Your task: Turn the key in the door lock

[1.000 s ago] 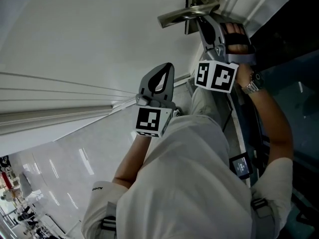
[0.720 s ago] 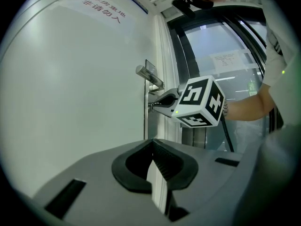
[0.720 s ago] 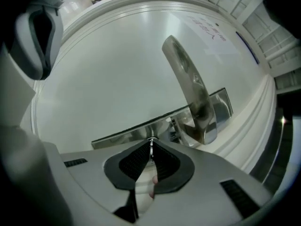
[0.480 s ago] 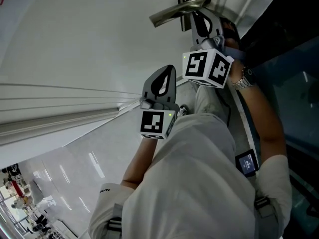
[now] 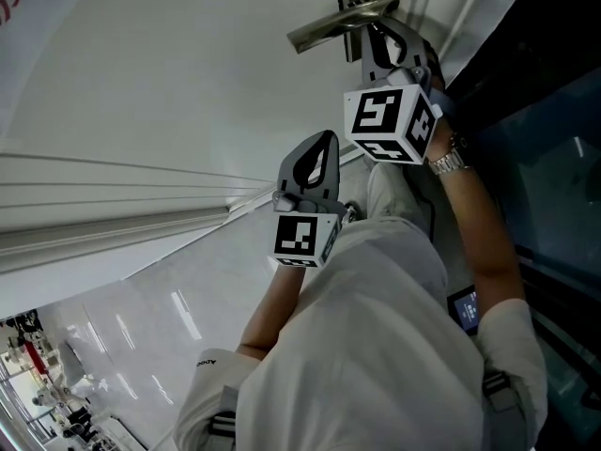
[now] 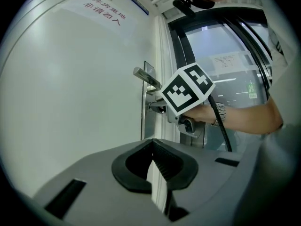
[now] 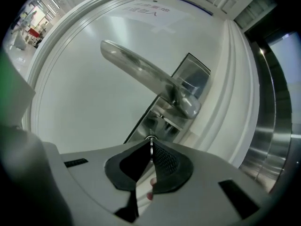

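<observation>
A smooth white door (image 7: 80, 117) fills most of every view. On it sits a tall brushed-metal lock plate (image 7: 160, 119). From that plate a rounded, satin-silver lever handle (image 7: 141, 72) reaches toward the upper left of the right gripper view. Your grippers are matt grey plastic with black pads, one pad ribbed. Each carries a cube printed with black-and-white squares.

The key (image 7: 151, 146) shows only as a thin, bright metal sliver seen edge-on. It is at the centre of the right gripper view, just below the lever. Its far end meets a small round ring on the plate.

Your right gripper (image 7: 150, 139) has just been closing its jaws, and they now pinch that key between the pads, with the tips right up against the plate. In the head view this gripper is at the upper right, under the handle. Your left gripper (image 6: 153, 142) sits at the centre of the head view, apart from the door. Its jaws are together at the tips with nothing in them.
</observation>
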Demonstrator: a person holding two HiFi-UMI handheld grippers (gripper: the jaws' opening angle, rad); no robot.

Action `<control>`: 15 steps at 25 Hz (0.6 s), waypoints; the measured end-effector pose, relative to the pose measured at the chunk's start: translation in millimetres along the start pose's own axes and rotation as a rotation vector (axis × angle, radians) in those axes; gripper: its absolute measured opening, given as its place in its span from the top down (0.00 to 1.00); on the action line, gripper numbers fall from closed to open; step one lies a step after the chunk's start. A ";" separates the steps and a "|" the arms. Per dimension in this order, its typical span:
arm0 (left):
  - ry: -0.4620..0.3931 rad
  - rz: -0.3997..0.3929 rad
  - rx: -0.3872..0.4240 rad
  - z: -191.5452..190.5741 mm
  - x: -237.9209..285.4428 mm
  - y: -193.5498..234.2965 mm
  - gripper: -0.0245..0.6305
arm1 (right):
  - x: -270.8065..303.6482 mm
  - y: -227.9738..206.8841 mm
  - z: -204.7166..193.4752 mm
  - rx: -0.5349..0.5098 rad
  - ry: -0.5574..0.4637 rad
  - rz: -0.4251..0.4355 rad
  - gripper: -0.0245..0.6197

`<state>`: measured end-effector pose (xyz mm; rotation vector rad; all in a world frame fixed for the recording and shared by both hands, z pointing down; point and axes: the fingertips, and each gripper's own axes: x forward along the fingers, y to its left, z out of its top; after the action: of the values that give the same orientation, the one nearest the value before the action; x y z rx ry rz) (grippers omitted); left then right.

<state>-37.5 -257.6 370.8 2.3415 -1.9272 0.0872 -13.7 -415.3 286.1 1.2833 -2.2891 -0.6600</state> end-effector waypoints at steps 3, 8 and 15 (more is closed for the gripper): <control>0.007 0.005 -0.001 -3.2 -1.2 1.4 0.95 | 0.6 -0.9 -0.4 0.094 0.003 0.006 0.94; 0.008 0.016 -0.004 -2.7 -2.8 3.2 0.95 | 0.1 -3.3 -0.8 0.312 -0.018 0.044 0.94; -0.009 0.026 -0.019 -4.0 -4.9 5.7 0.95 | 1.7 -4.3 -6.4 0.611 -0.048 0.133 0.94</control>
<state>-43.9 -253.4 374.6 2.3093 -1.9538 0.0605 -7.9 -419.9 288.9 1.3479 -2.6977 0.0759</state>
